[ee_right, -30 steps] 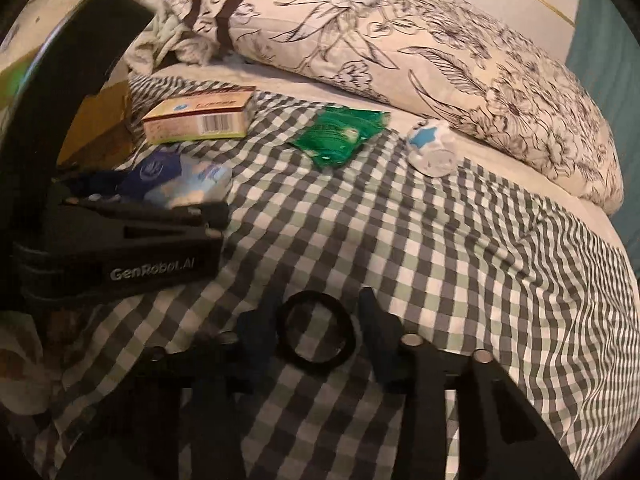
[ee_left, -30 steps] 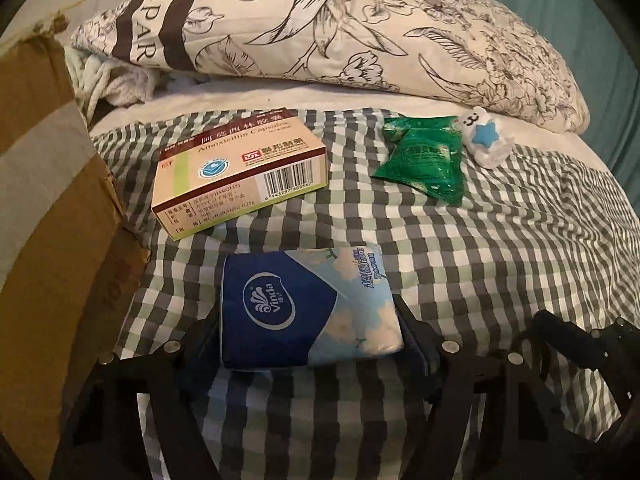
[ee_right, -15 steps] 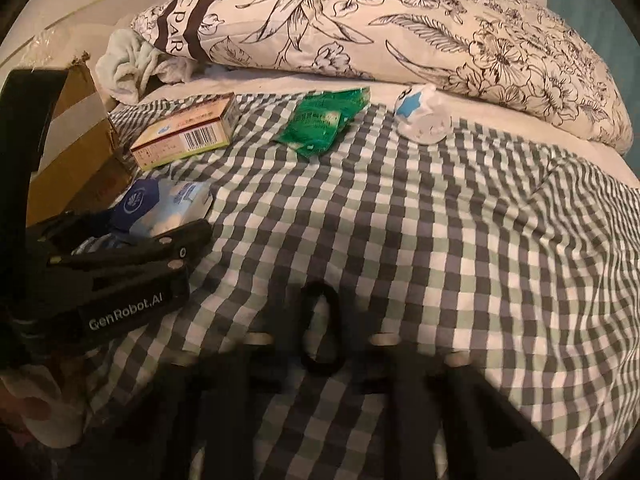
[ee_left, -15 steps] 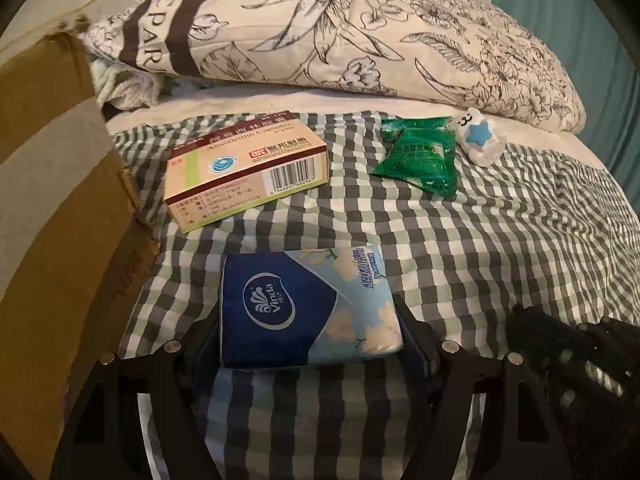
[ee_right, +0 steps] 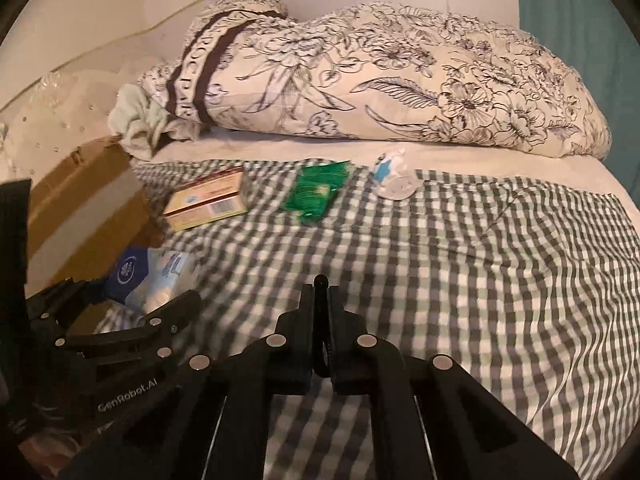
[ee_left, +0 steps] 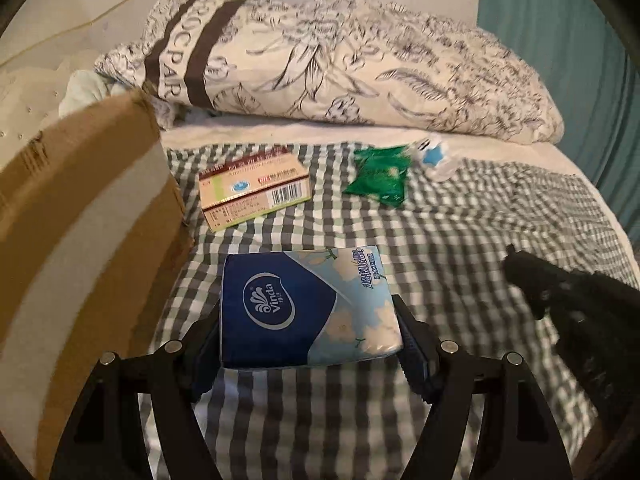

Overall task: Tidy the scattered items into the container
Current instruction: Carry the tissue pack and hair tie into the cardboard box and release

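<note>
Left gripper pinches the tissue pack; cardboard box at nine o'clock. Right gripper is clamped on a black ring.

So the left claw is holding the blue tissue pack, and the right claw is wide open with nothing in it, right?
Not quite. The left gripper does hold the blue Vinda tissue pack, but the right gripper is not open: the right wrist view shows its fingers shut on a thin black ring.
</note>
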A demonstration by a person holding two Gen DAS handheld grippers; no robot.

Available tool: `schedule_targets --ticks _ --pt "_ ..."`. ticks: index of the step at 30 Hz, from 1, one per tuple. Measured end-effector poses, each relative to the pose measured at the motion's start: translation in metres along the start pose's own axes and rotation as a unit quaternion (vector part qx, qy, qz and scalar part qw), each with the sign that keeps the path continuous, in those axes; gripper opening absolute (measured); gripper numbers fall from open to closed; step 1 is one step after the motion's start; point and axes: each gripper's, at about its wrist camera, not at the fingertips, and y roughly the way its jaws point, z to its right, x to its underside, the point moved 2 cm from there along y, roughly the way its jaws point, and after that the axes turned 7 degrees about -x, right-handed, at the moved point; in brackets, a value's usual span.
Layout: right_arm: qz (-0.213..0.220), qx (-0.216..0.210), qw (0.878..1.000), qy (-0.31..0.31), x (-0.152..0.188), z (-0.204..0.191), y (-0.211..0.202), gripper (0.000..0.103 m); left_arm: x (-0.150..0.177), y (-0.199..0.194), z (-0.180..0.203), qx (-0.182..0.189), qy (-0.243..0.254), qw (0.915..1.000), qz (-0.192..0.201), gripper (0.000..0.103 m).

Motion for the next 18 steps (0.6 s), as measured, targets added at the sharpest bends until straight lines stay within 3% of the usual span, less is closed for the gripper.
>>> schedule_targets --ticks 13,18 --pt "0.043 -0.023 0.999 -0.02 0.005 -0.043 -0.072 0.005 0.01 -0.092 -0.015 -0.025 0.008 0.9989 0.039 0.076" --pt "0.064 -0.059 0.996 0.002 0.018 -0.06 -0.107 0.005 0.02 -0.129 -0.038 0.0 -0.022 0.9991 0.037 0.076"
